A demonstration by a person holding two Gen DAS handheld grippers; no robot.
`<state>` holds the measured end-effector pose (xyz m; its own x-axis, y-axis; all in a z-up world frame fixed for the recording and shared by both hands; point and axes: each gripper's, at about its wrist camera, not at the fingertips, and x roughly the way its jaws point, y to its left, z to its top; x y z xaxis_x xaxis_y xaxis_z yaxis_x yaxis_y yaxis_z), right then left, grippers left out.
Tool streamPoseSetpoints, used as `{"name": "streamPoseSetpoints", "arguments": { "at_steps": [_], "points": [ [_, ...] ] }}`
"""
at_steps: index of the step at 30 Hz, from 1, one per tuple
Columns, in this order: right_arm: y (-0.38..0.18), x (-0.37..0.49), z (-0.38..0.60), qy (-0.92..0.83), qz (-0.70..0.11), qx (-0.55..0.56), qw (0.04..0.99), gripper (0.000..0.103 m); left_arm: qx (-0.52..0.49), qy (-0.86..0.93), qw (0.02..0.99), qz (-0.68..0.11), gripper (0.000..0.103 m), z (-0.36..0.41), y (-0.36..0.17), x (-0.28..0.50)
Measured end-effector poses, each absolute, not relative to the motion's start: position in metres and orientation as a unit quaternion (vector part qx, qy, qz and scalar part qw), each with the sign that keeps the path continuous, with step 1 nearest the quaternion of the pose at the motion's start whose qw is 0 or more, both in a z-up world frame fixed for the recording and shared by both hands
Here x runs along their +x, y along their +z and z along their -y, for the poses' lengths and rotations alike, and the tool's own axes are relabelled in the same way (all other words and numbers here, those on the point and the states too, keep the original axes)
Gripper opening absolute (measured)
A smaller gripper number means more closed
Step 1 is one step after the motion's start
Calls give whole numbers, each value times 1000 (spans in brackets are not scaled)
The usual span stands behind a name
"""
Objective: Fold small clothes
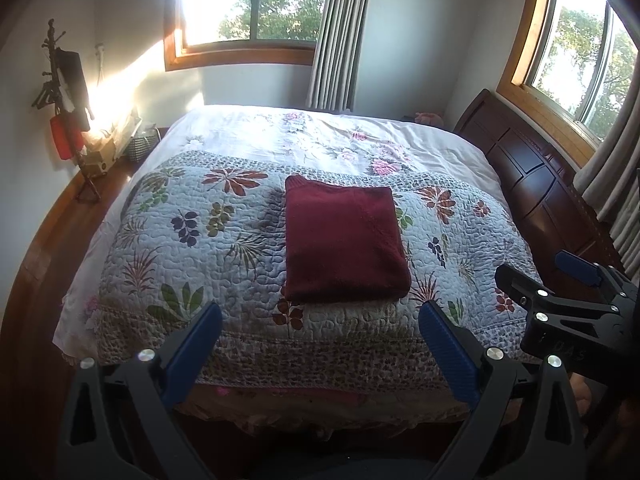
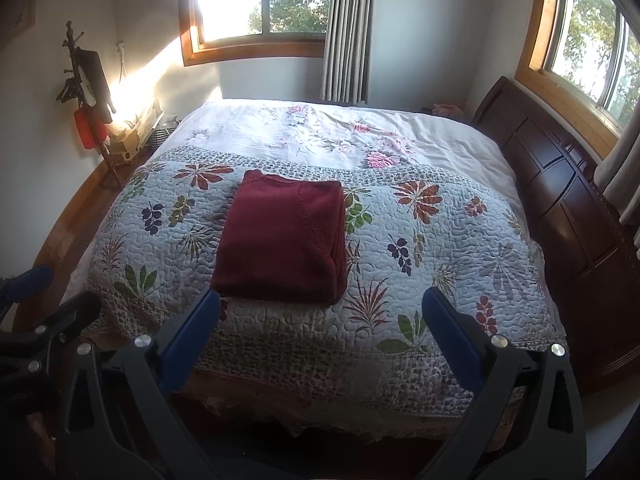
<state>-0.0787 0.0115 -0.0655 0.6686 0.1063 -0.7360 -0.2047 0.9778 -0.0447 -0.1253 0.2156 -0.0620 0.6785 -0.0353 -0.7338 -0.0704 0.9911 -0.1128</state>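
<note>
At the far left of the frame, a coat stand (image 1: 66,112) with a red bag leans by the sunlit wall. Moving right, the bed (image 1: 248,360) fills the middle, covered by a leaf-print quilt (image 1: 168,240). On the quilt, centre frame, lies the dark red sweater (image 1: 344,240), already folded into a neat rectangle, flat and square-edged.

My left claw (image 1: 320,328) sits low in the frame, fingers spread wide apart, holding nothing, clear of the sweater's near edge. To the right, my right claw (image 2: 320,312) is likewise spread and empty, level with its partner, both pointing forward over the foot of the bed.

I judge the fold essentially finished. If tidying remains, I would press lightly on the corners rather than pinch, so the layers stay aligned.
</note>
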Motion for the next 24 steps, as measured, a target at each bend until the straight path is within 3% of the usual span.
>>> {"name": "streamPoseSetpoints", "arguments": {
  "at_steps": [24],
  "points": [
    [-64,-67,-12,82,-398,-66,911,100,-61,6,913,-403,99,-221,-61,-113]
  ]
}}
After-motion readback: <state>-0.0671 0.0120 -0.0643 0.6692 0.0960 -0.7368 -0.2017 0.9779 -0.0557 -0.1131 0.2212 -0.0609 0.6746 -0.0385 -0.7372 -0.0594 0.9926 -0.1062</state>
